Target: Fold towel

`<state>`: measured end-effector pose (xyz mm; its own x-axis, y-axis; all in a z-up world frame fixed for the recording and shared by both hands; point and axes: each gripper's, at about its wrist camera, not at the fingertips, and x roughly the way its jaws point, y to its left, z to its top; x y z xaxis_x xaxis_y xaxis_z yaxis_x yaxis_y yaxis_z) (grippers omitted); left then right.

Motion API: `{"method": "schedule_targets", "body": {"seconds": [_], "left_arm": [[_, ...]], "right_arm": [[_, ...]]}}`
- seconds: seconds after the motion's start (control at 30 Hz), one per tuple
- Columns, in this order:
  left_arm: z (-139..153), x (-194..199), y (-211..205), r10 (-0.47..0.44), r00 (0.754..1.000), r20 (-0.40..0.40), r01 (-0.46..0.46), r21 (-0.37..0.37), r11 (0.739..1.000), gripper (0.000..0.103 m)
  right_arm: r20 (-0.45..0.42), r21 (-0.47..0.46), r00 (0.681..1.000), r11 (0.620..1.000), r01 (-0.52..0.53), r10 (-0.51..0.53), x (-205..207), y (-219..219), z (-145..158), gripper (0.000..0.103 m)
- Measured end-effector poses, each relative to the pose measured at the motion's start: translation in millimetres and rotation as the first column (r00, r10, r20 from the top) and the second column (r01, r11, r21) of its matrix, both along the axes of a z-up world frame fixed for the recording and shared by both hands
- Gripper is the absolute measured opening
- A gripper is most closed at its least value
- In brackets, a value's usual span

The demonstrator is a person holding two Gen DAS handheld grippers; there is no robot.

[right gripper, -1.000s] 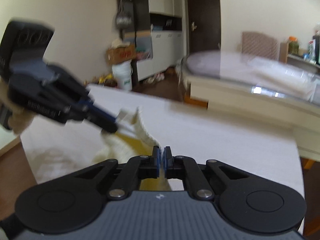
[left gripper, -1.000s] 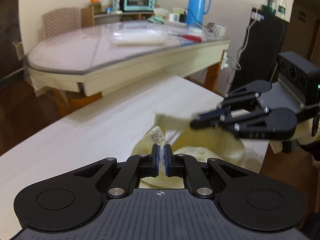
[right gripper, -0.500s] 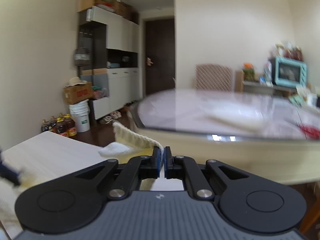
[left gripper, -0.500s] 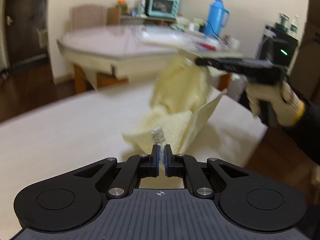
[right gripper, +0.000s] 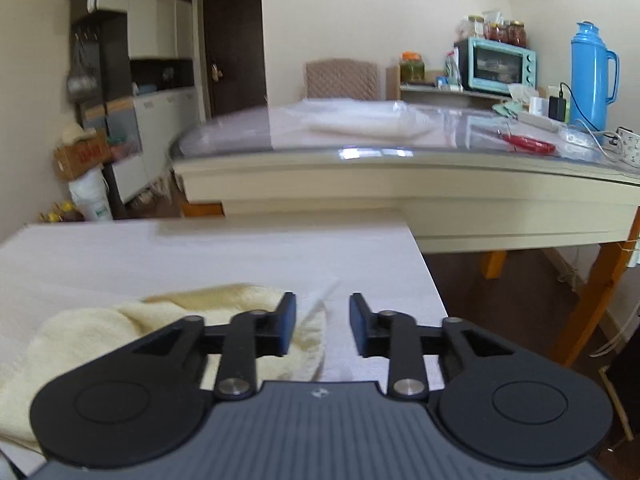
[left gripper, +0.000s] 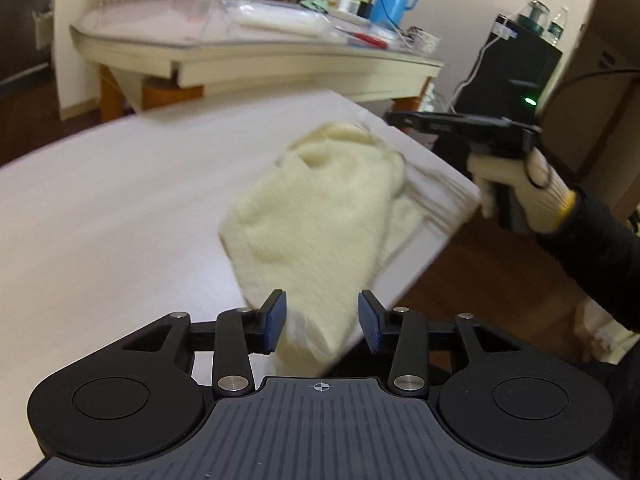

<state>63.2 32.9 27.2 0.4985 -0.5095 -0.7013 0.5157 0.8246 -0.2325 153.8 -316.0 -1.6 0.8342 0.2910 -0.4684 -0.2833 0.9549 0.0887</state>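
Note:
A pale yellow towel lies bunched on the white table, along its right edge. My left gripper is open, its blue pads either side of the towel's near corner without gripping it. The right gripper shows edge-on in the left wrist view beyond the towel's far end, held by a gloved hand. In the right wrist view the right gripper is open and empty just above the towel's rounded end.
A larger glass-topped table stands behind, carrying a blue thermos, a teal toaster oven, red scissors and cables. A black appliance stands to the right. The white table's edge runs just right of the towel.
Both grippers were shut on the towel and lifted it; now both are open and the towel has dropped onto the table in a loose heap.

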Motion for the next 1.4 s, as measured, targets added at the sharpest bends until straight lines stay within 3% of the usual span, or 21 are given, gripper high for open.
{"method": "schedule_targets", "body": {"seconds": [0.13, 0.27, 0.3, 0.43, 0.57, 0.83, 0.93, 0.97, 1.0, 1.03, 1.1, 1.23, 1.3, 1.4], "left_arm": [[9.5, 42.0, 0.5, 0.056, 0.995, 0.081, -0.059, 0.04, 0.997, 0.042], [5.7, 90.2, -26.6, -0.008, 0.992, 0.125, -0.006, 0.106, 0.994, 0.039], [0.8, 104.8, -36.9, -0.043, 0.991, 0.128, 0.025, 0.14, 0.99, 0.033], [-22.4, 148.2, -68.4, -0.165, 0.982, 0.091, 0.144, 0.202, 0.969, 0.027], [-37.8, 161.9, -80.7, -0.234, 0.972, 0.03, 0.226, 0.165, 0.96, 0.027], [-52.5, 162.1, -97.1, -0.288, 0.958, -0.007, 0.286, 0.144, 0.947, 0.028], [-55.1, 159.2, -104.3, -0.297, 0.955, 0.0, 0.293, 0.152, 0.944, 0.022], [-54.4, 157.8, -105.7, -0.301, 0.954, -0.003, 0.298, 0.157, 0.941, 0.013], [-53.6, 156.1, -106.8, -0.303, 0.953, 0.001, 0.298, 0.175, 0.938, 0.005], [-52.6, 153.6, -107.1, -0.297, 0.955, 0.019, 0.286, 0.219, 0.933, 0.005], [-50.5, 149.7, -105.5, -0.282, 0.958, 0.056, 0.253, 0.304, 0.919, 0.002], [-46.1, 155.4, -74.6, -0.195, 0.975, 0.111, 0.127, 0.442, 0.888, 0.002], [-41.2, 159.9, -55.1, -0.137, 0.982, 0.129, 0.062, 0.464, 0.883, 0.002], [-27.5, 156.2, -43.2, -0.109, 0.986, 0.122, 0.054, 0.389, 0.92, 0.003]], "right_arm": [[-0.057, 0.012, 0.977, 0.978, -0.207, 0.208, -19.1, 19.7, 1.3, 0.035], [-0.114, 0.02, 0.908, 0.915, -0.404, 0.403, -39.2, 39.8, 1.1, 0.036], [-0.124, -0.004, 0.897, 0.904, -0.428, 0.424, -46.2, 44.0, -0.5, 0.036], [-0.158, -0.069, 0.893, 0.897, -0.436, 0.421, -60.4, 48.6, -5.0, 0.035], [-0.19, -0.08, 0.899, 0.906, -0.415, 0.395, -62.3, 43.2, -11.0, 0.039], [-0.197, -0.05, 0.894, 0.906, -0.42, 0.404, -58.1, 38.4, -17.4, 0.041], [-0.186, -0.091, 0.893, 0.898, -0.43, 0.409, -61.0, 43.4, -17.8, 0.041], [-0.183, -0.109, 0.894, 0.895, -0.432, 0.409, -62.2, 45.7, -18.2, 0.041], [-0.182, -0.122, 0.896, 0.894, -0.43, 0.406, -62.9, 47.2, -18.2, 0.038], [-0.182, -0.133, 0.897, 0.894, -0.428, 0.402, -63.4, 48.0, -17.9, 0.035], [-0.19, -0.135, 0.899, 0.897, -0.421, 0.393, -63.0, 46.8, -16.5, 0.009], [-0.208, -0.148, 0.894, 0.891, -0.429, 0.397, -70.0, 40.6, -15.5, 0.009], [-0.211, -0.166, 0.893, 0.886, -0.433, 0.397, -73.2, 40.0, -14.7, 0.009], [-0.224, -0.17, 0.887, 0.88, -0.444, 0.404, -74.7, 37.9, -13.8, 0.009]]}}
